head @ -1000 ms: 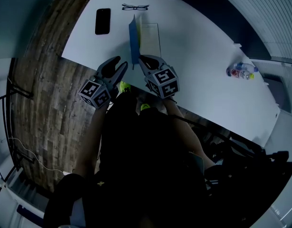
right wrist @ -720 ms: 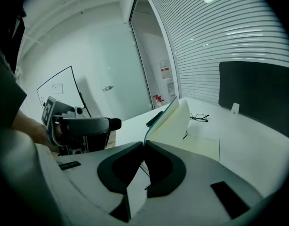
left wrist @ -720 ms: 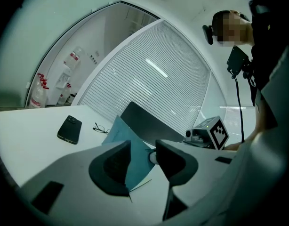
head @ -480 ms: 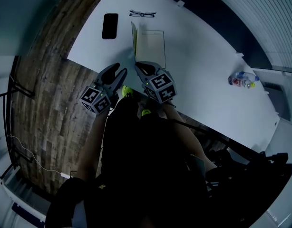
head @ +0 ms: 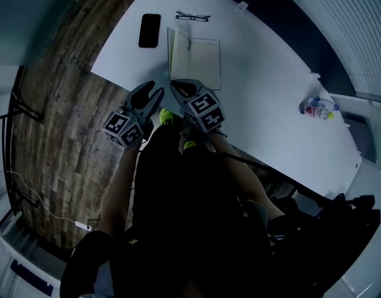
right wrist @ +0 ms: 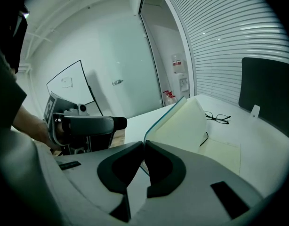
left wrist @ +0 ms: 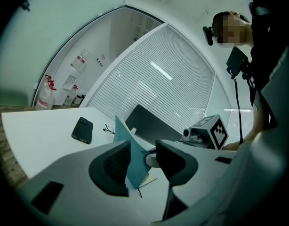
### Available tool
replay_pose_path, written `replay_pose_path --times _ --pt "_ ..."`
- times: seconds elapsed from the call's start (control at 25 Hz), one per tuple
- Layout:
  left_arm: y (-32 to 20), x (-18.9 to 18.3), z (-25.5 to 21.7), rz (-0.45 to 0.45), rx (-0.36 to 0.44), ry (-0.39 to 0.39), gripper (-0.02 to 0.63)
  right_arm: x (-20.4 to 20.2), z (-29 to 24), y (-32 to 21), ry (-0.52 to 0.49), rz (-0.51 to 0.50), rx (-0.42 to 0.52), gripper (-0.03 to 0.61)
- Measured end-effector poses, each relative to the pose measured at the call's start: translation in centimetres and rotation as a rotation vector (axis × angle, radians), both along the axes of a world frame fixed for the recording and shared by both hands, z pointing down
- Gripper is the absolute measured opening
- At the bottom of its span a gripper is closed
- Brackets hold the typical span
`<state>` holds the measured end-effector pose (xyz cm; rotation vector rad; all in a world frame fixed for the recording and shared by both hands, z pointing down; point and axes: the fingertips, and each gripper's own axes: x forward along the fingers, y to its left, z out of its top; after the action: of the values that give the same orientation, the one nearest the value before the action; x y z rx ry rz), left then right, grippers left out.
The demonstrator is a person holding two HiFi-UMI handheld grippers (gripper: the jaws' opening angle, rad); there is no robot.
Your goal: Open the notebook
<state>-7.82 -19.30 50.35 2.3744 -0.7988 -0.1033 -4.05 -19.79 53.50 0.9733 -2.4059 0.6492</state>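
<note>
Right tongs [right wrist: 143,147] pinched together on the lower edge of the cover [right wrist: 180,119]. Left tongs [left wrist: 145,155] apart, gripping nothing, just beside the right pair.

Notebook [head: 201,58] lies near the front edge of the desk [head: 265,85], first page flat, cover raised at its left.

Change: a second ago the head view showed the cover's blue outer face; now its cream inner side shows.

Judgement: cover swung further over, opening nearly done; it remains to be laid flat.

Phone [head: 149,30] and glasses [head: 192,16] lie beyond.
</note>
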Motion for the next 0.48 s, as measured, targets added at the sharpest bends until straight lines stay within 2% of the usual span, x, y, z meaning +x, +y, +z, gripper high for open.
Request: replay_pose_path --times 0.48 --pt "-0.3 -2.4 1.6 -0.060 -0.032 0.004 0.156 -2.9 2.1 -0.2 0.023 -0.074 -0.051 0.028"
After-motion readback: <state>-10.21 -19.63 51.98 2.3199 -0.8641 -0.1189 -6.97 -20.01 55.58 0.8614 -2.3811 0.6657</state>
